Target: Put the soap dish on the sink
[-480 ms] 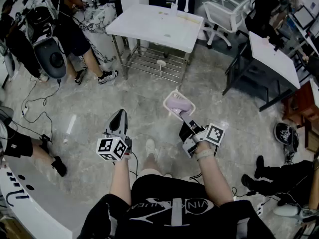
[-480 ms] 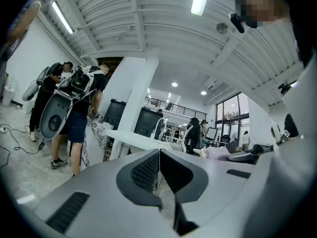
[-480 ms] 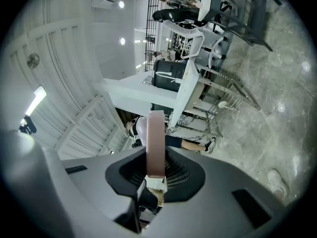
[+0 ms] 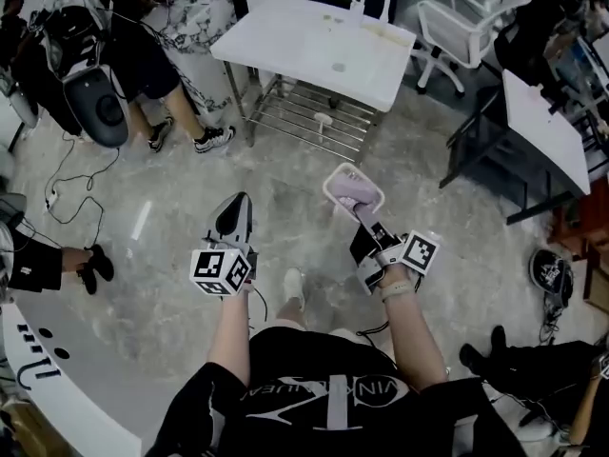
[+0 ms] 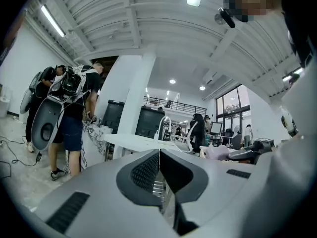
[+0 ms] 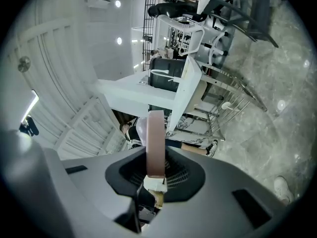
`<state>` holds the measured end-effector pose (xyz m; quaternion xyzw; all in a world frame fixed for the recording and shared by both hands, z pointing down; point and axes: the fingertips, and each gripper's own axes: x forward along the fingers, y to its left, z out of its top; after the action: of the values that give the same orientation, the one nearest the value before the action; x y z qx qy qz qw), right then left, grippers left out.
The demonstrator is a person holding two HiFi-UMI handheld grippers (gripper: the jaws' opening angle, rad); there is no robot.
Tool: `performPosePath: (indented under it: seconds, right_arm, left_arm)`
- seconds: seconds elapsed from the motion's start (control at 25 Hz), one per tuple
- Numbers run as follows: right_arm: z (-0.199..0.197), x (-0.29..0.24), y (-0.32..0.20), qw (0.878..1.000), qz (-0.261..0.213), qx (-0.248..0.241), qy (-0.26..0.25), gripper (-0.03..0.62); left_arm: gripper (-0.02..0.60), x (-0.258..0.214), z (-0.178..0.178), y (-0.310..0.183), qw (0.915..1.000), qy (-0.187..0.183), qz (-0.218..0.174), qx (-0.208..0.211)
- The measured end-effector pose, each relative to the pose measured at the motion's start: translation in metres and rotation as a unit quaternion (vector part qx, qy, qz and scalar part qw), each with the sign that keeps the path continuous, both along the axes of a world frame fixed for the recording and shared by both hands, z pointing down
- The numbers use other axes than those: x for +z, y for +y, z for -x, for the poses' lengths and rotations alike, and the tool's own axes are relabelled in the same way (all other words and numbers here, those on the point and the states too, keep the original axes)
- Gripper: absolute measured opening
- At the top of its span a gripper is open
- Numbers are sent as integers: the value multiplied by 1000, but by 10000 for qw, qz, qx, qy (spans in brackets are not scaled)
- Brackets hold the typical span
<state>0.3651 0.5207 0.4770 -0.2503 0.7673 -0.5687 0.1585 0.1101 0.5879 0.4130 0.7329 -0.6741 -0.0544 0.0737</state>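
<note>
Soap dish (image 4: 353, 192), probably light, stiff plastic, is pinched by its rim in the right gripper (image 4: 365, 219); left gripper (image 4: 234, 215) closed, empty

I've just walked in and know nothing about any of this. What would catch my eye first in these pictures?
First comes the pale pink soap dish, held out over the grey floor and pinched by its edge in the right gripper. Beside it, the left gripper is shut on nothing. Ahead stands the white sink, with the dish not yet on it.
</note>
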Motion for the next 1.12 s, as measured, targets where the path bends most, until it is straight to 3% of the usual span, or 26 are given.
performPosePath:
  seconds: [0.6,1.12]
  right_arm:
    - [57,-3,-95,9999,90,40,58,78]
    - [113,2,-160,9999,3,127,-65,78]
  left_arm:
    - [20,2,64,-99,9997,61,242,68]
    - [20,9,128,-167,9998,49,161,137]
